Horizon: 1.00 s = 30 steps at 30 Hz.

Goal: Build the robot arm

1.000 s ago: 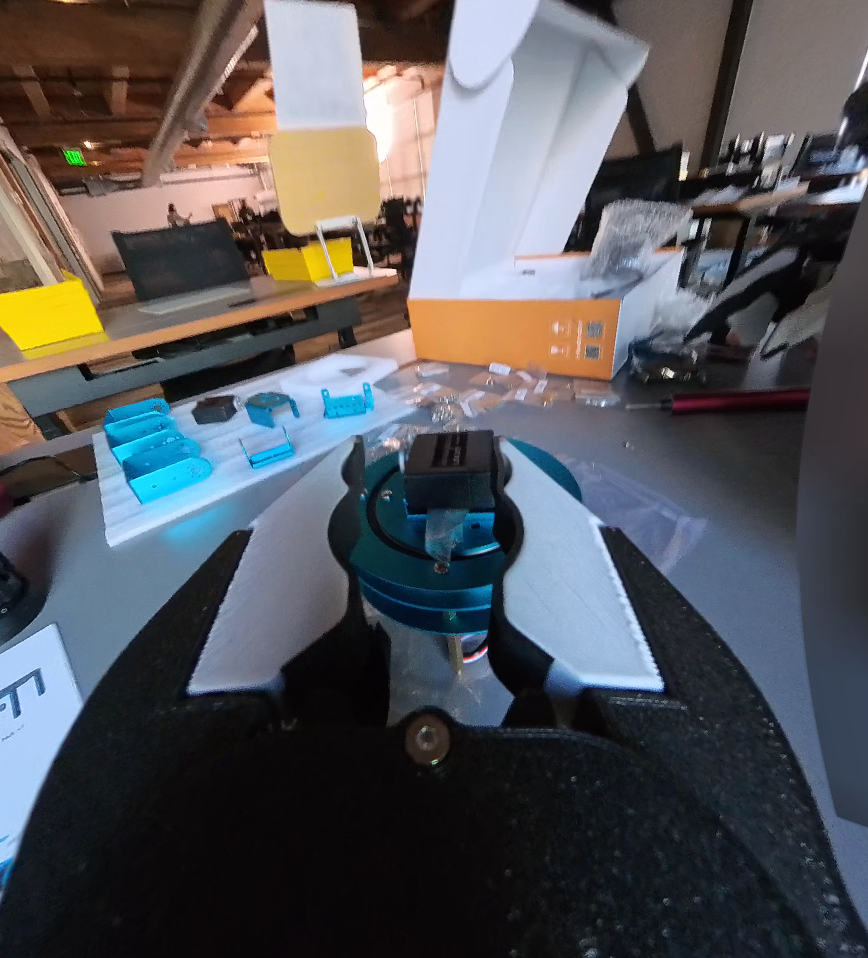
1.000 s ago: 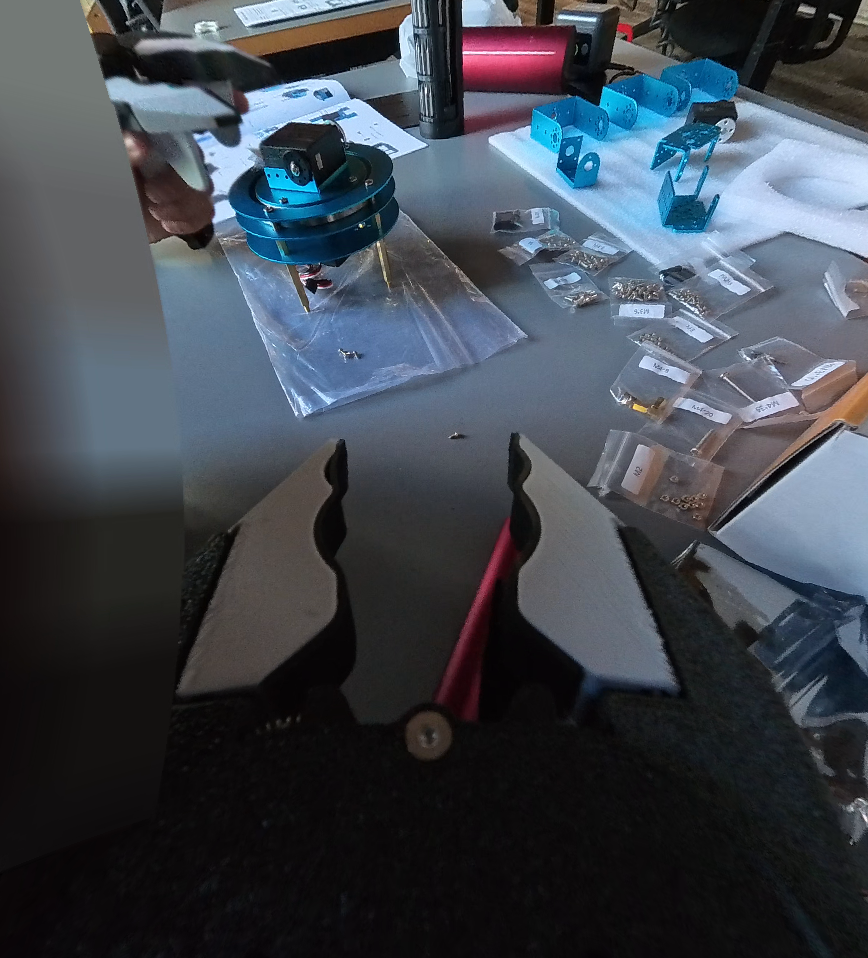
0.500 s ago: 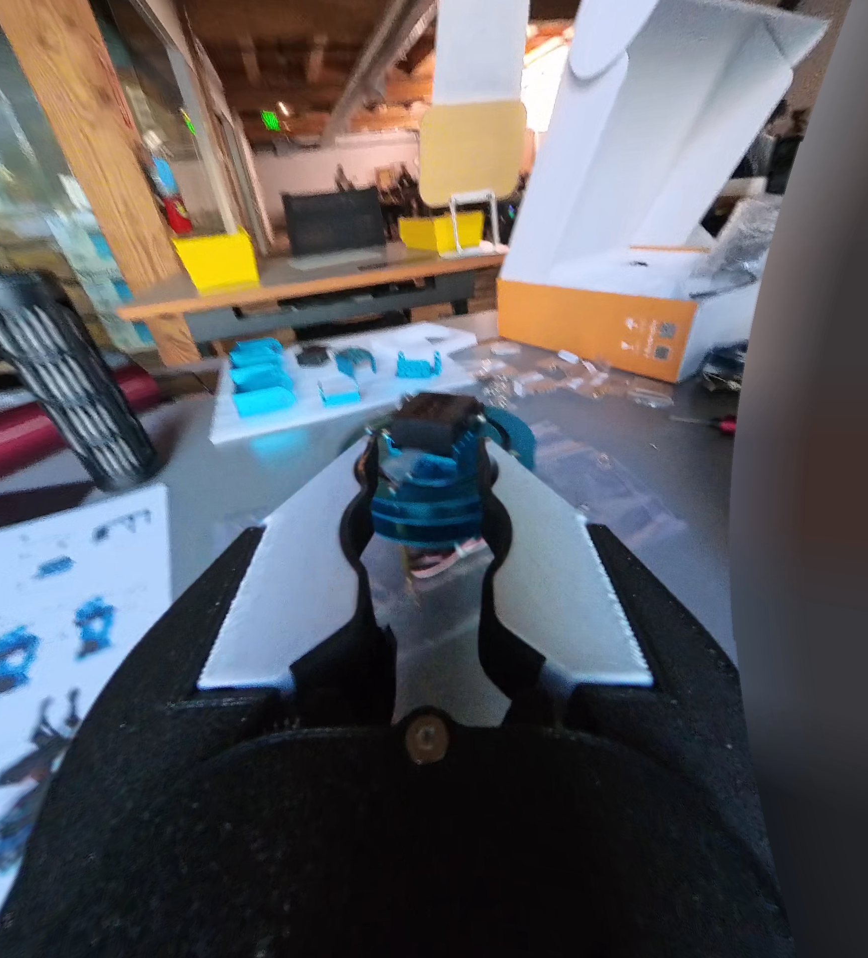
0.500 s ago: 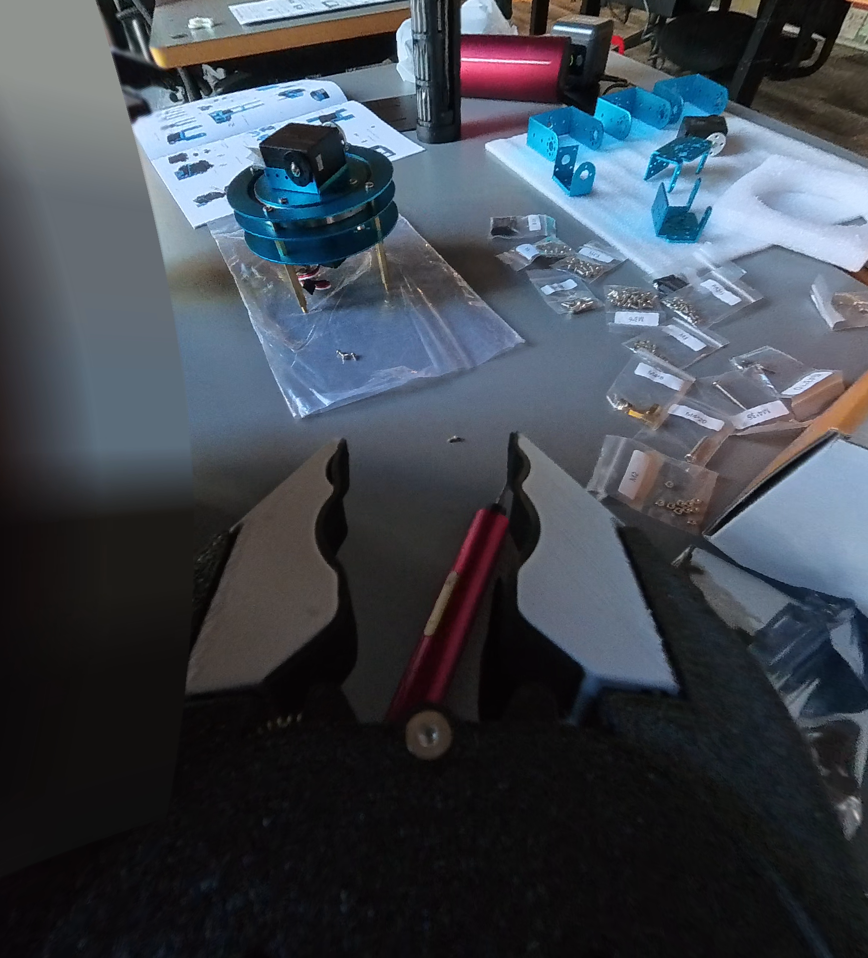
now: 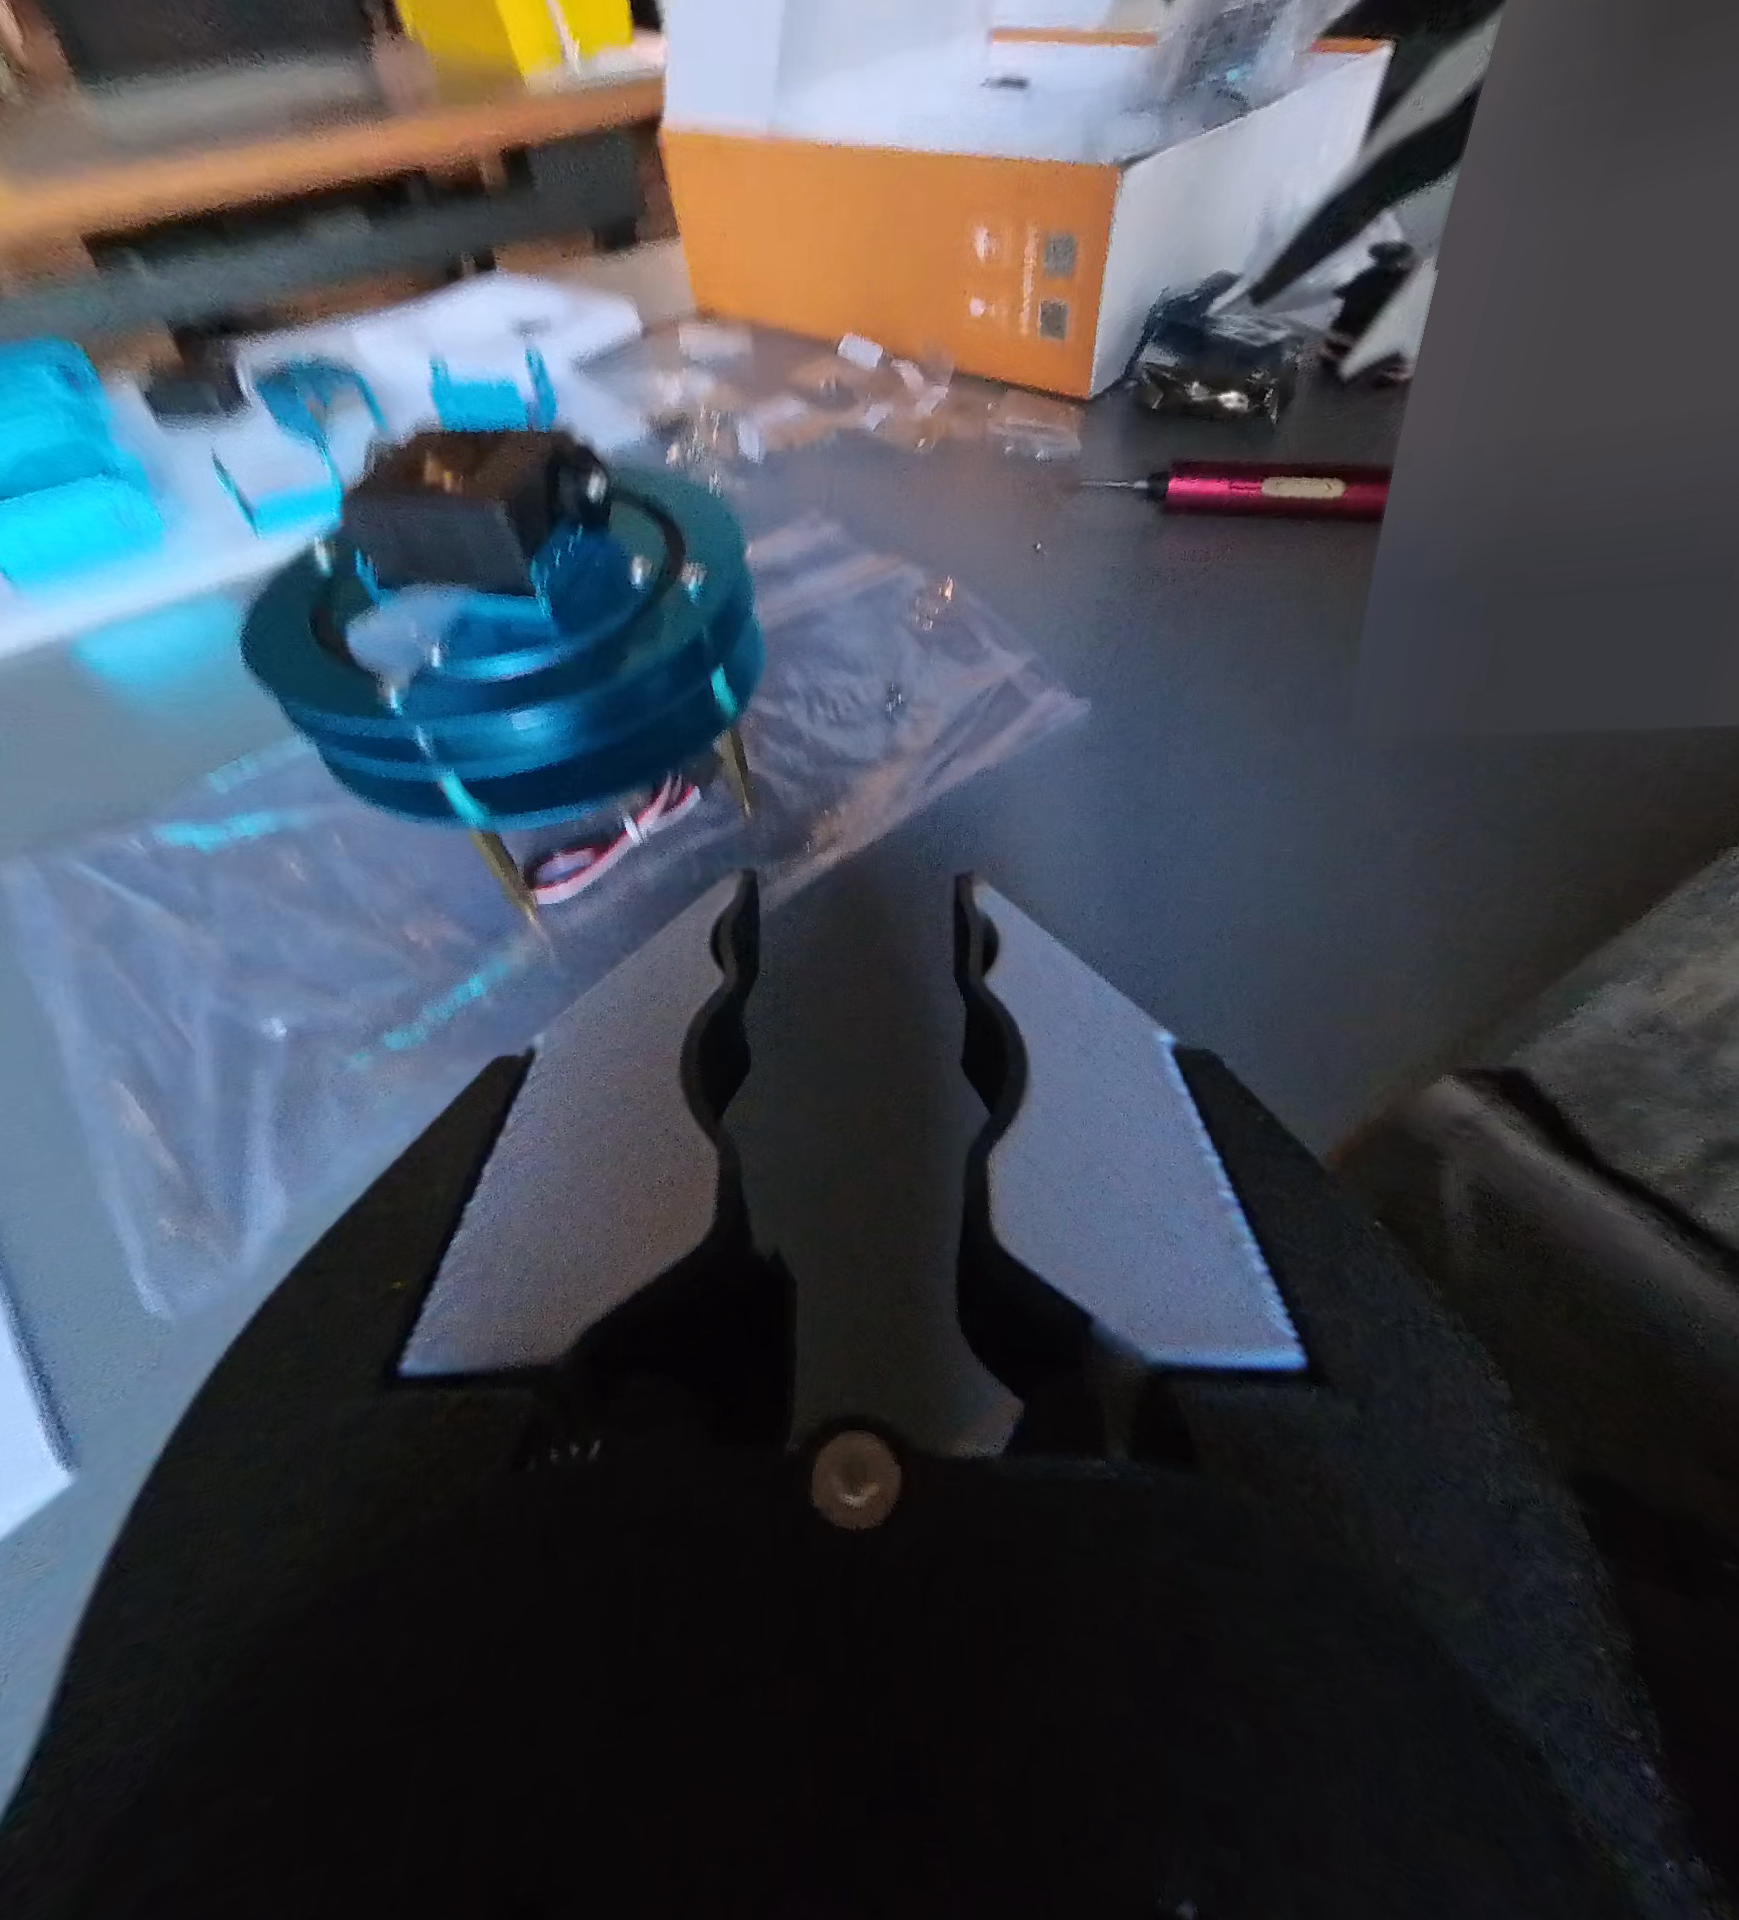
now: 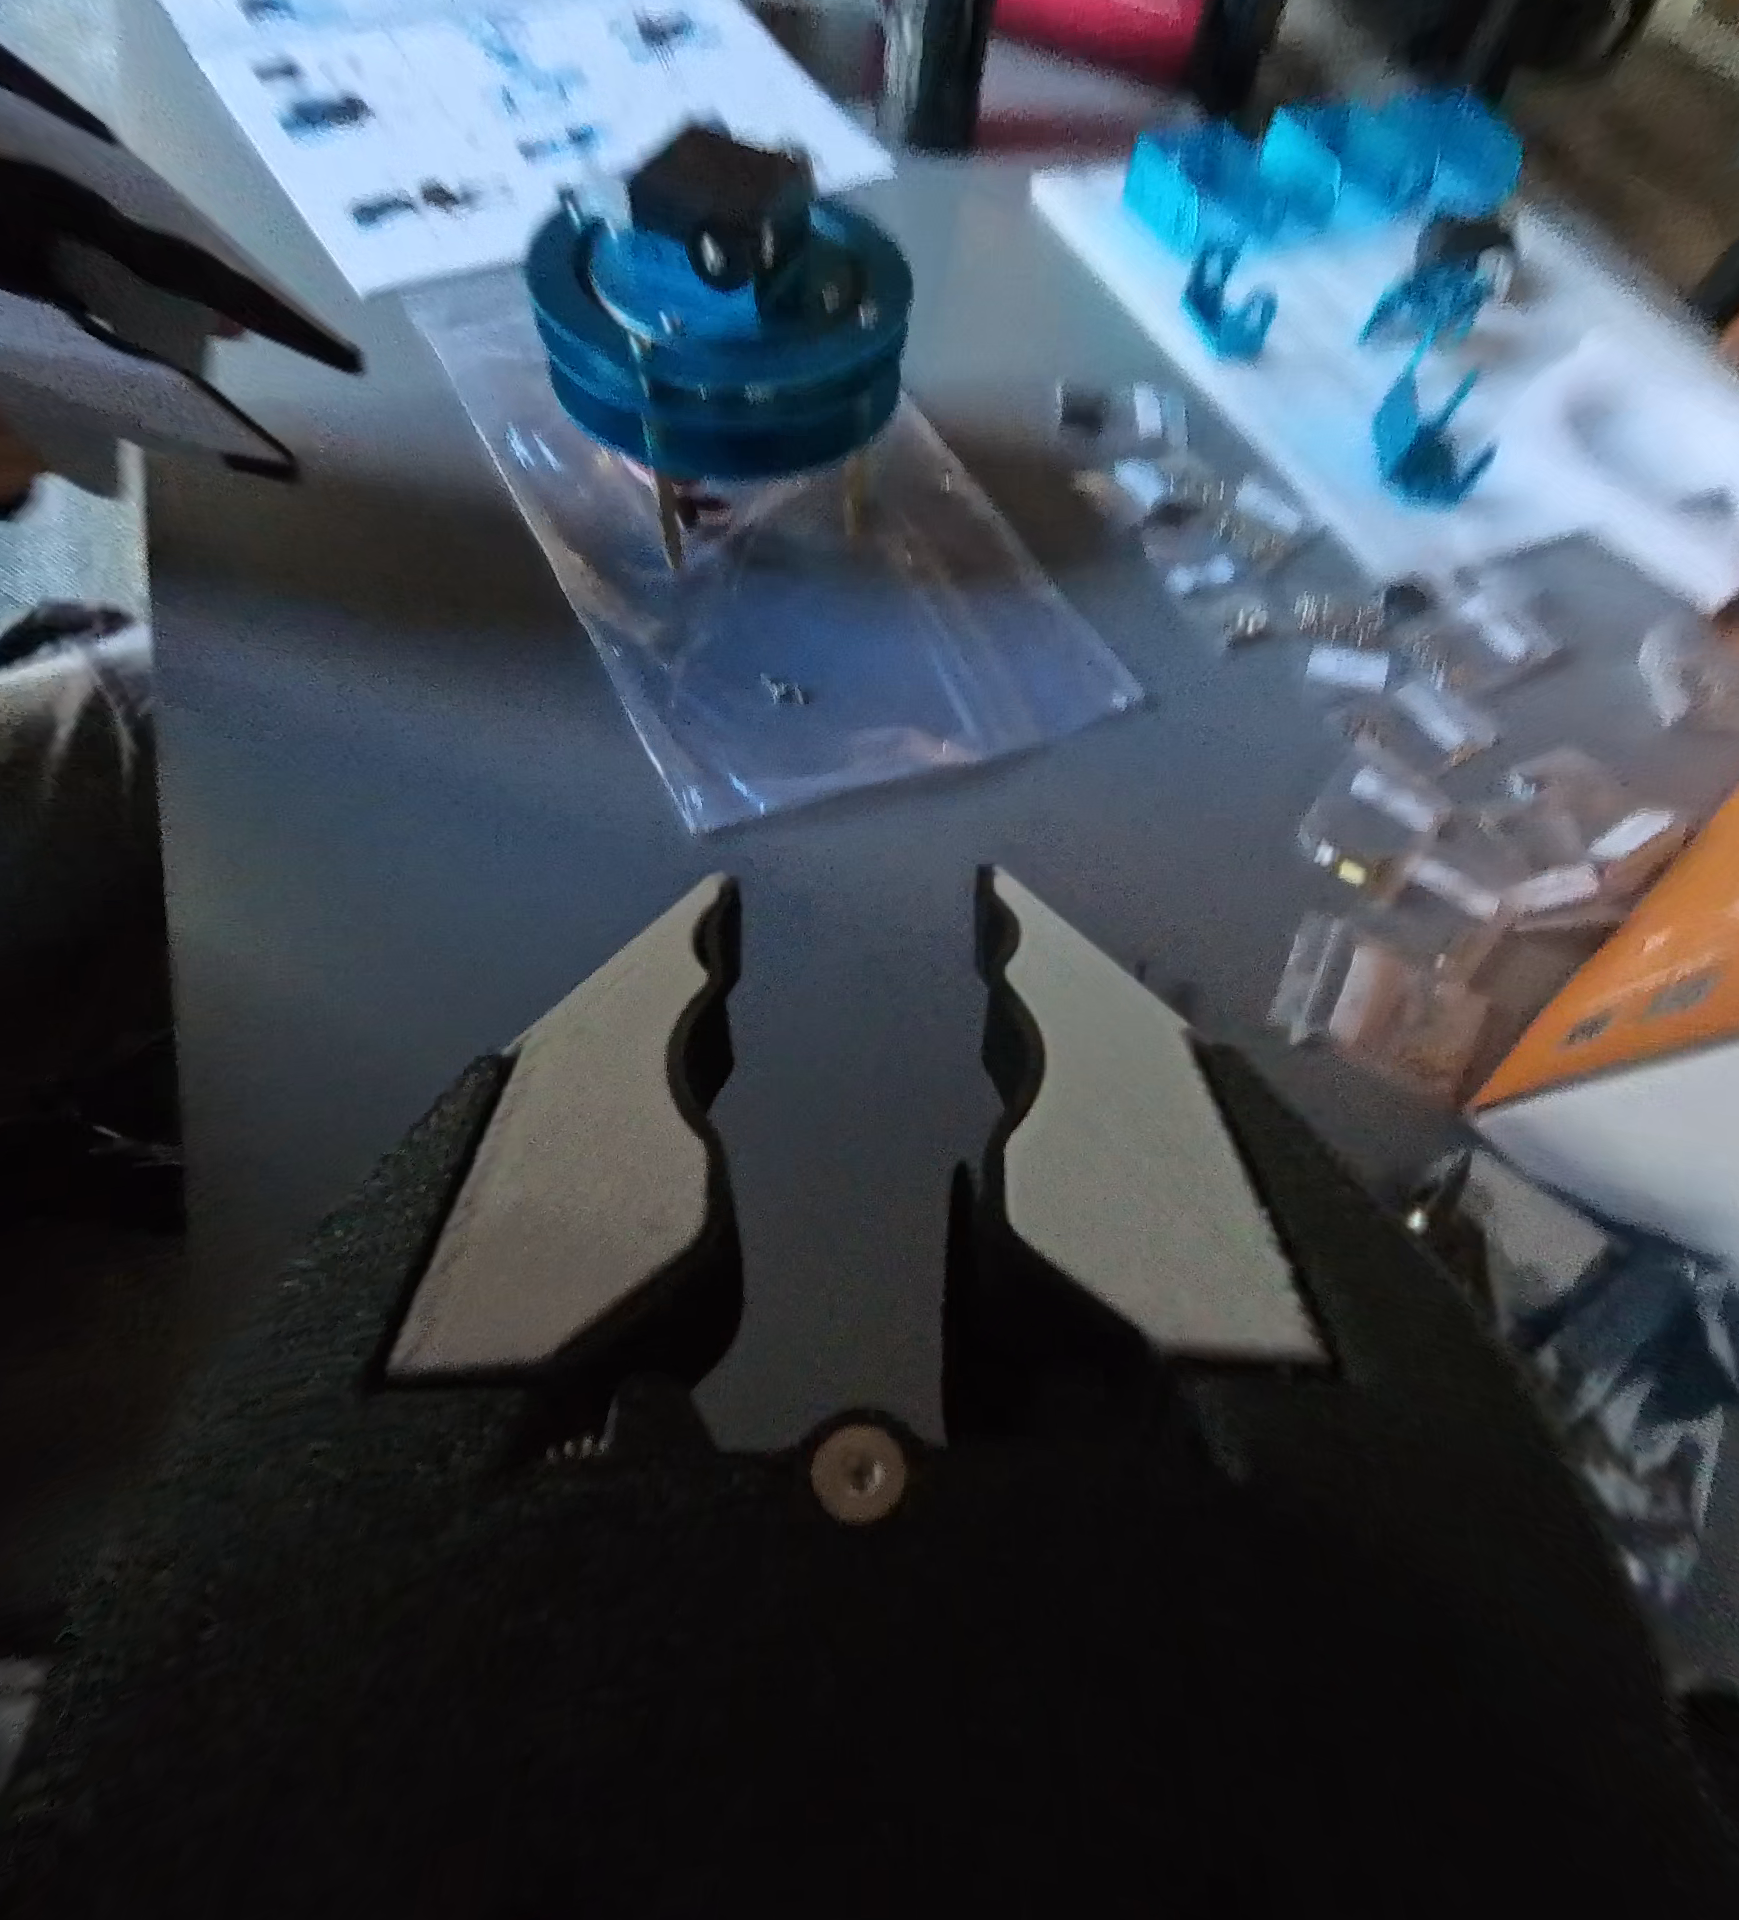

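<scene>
Left gripper (image 5: 854, 914): jaws apart, nothing between them; I hold it above the grey tabletop (image 5: 1208, 831), just short of the clear plastic bag (image 5: 252, 1018).
Right gripper (image 6: 857, 914): jaws apart, empty, over bare table.
Blue round stacked-disc metal assembly (image 5: 506, 655): stands on thin brass legs on the bag, black block on top, apart from both my grippers.
Red pen-shaped screwdriver (image 5: 1275, 491): lies farther off, near the orange-and-white cardboard box (image 5: 896, 249).
</scene>
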{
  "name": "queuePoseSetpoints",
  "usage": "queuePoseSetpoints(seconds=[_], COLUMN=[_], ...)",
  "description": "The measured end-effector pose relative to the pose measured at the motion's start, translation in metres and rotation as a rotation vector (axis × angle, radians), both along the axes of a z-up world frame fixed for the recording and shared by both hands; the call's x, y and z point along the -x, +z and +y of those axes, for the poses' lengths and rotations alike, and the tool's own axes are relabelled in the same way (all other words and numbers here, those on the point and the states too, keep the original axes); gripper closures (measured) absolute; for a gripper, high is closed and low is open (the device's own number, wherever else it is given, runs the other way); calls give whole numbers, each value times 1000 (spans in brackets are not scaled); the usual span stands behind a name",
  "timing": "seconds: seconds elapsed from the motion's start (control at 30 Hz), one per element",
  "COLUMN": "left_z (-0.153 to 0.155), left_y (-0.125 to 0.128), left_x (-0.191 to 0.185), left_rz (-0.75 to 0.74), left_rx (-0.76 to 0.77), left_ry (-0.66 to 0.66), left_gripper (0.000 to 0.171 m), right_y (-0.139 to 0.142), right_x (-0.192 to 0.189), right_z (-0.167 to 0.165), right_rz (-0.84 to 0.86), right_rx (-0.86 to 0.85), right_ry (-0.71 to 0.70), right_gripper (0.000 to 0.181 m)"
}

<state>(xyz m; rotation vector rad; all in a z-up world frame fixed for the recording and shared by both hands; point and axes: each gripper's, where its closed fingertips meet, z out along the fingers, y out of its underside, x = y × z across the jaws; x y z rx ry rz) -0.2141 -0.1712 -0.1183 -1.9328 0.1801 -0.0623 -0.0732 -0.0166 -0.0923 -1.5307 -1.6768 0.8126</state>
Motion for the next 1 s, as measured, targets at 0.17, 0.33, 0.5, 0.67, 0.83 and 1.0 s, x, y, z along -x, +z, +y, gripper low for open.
queuePoseSetpoints(seconds=[0.17, 0.33, 0.5, 0.67, 0.83, 1.0], left_z=[-40, -54, -37, -35, -32, 10], left_y=[1, 5, 15, 8, -2, 23], left_x=[-12, -15, -26, -26, -34, -69], left_rz=[-225, -300, -363, -470, -454, -148], left_rx=[-9, -67, -76, -90, -56, -53], left_ry=[-124, -163, -144, -97, -84, -211], left_gripper=[136, 138, 138, 138, 138, 136], right_y=[-33, -48, -37, -44, -70, -86], right_x=[-64, -125, -34, -19, -92, -111], right_z=[29, 57, 59, 87, 61, 59], right_rz=[-144, -105, -100, -231, -306, -336], right_rx=[-26, 15, 83, 76, 96, 98], right_ry=[-308, -577, -358, -316, -310, -344], right_gripper=[127, 122, 129, 127, 120, 130])
